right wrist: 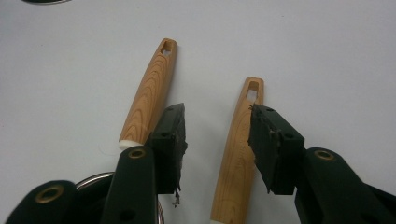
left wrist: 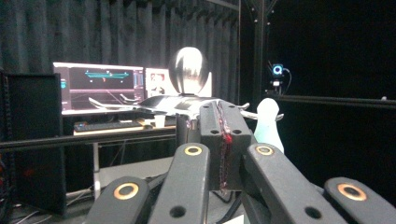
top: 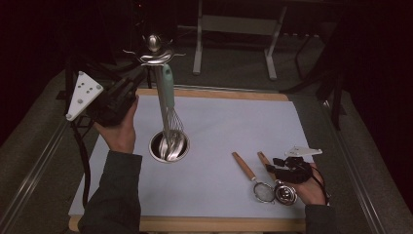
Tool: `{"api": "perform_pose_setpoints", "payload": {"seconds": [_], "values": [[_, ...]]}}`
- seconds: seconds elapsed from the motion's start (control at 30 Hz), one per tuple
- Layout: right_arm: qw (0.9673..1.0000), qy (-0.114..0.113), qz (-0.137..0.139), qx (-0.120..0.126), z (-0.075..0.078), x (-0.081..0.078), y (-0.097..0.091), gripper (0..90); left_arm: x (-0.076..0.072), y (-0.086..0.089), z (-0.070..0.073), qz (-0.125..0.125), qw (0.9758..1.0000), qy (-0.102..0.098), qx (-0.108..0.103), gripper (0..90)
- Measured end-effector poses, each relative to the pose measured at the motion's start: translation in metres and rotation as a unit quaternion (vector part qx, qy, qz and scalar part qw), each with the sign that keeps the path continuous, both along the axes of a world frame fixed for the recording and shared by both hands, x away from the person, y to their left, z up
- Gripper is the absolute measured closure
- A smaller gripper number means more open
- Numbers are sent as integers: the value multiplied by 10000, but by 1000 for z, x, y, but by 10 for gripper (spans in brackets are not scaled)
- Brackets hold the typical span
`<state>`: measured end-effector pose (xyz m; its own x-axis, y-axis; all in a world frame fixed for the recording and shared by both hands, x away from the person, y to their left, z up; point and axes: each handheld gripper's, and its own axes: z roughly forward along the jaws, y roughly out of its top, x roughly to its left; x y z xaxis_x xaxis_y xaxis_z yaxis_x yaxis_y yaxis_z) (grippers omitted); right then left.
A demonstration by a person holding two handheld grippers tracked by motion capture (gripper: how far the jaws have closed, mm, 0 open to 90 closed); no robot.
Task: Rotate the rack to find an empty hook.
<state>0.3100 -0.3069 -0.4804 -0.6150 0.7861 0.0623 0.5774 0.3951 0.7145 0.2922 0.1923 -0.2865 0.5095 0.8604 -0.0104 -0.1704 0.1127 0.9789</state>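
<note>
two wooden-handled tools lie on the mat: a strainer (top: 263, 191) and a ladle (top: 284, 193). one steel cup (top: 168, 146) holds a whisk (top: 171, 119) and spoons. the left claw (top: 129, 87), raised and level, is clenched on a steel spoon (top: 155, 51) above the cup. the right claw (right wrist: 217, 135) hangs released, straddling the ladle handle (right wrist: 240, 154), with the strainer handle (right wrist: 150, 95) just outside.

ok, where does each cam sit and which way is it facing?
High view: above the person's side, facing forward and down on the table; forearms, both hands.
Left gripper view: on the left tool, facing level toward monitors; its jaws.
Right gripper view: on the right tool, facing down at wooden handles; its jaws.
Shared: those handles in the high view.
</note>
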Motion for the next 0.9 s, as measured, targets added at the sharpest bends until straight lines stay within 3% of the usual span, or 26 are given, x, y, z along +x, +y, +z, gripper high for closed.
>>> {"api": "perform_pose_setpoints", "payload": {"seconds": [0.9], "values": [[10000, -11, -22, 1, -1, -2, -4, 556, 19, 21, 2, 483, 9985, 259, -58, 900]]}}
